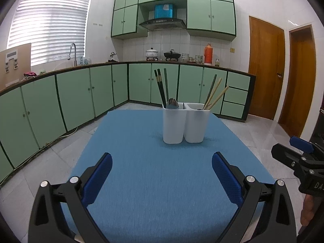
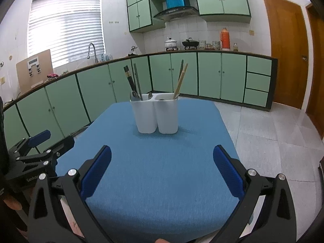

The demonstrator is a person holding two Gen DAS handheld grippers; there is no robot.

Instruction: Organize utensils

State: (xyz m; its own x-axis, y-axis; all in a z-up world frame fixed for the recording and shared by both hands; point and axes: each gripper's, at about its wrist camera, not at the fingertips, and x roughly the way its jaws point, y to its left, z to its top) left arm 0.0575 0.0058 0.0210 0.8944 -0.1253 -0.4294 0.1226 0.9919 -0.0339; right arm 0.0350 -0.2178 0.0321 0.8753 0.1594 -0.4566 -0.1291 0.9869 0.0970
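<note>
Left gripper (image 1: 162, 174): black frame, blue textured pads (image 1: 226, 174), fingers spread wide with nothing between them. It hangs above the near part of the blue cloth-covered table (image 1: 141, 192).

Right gripper (image 2: 162, 170): same build, fingers likewise spread wide and empty, above the near edge of the same table. Each gripper shows at the margin of the other's view, well apart from the holder.

White plastic two-compartment utensil holder (image 1: 185, 125): stands upright on the table toward its far side, clear of both grippers. Its left compartment holds dark green chopsticks (image 1: 162, 88) leaning left, plus a metal spoon (image 1: 172, 103) with the bowl upward. In the right wrist view a second spoon bowl shows at the divider; which compartment it sits in cannot be told. The right compartment holds pale bamboo chopsticks (image 1: 215, 96) and one dark green chopstick, all leaning right.

Surroundings: pale green kitchen cabinets (image 1: 77, 95) run along the walls behind the table, with a white pot (image 1: 151, 52), a black wok (image 1: 172, 55) and an orange thermos flask (image 1: 208, 53) on the counter.
</note>
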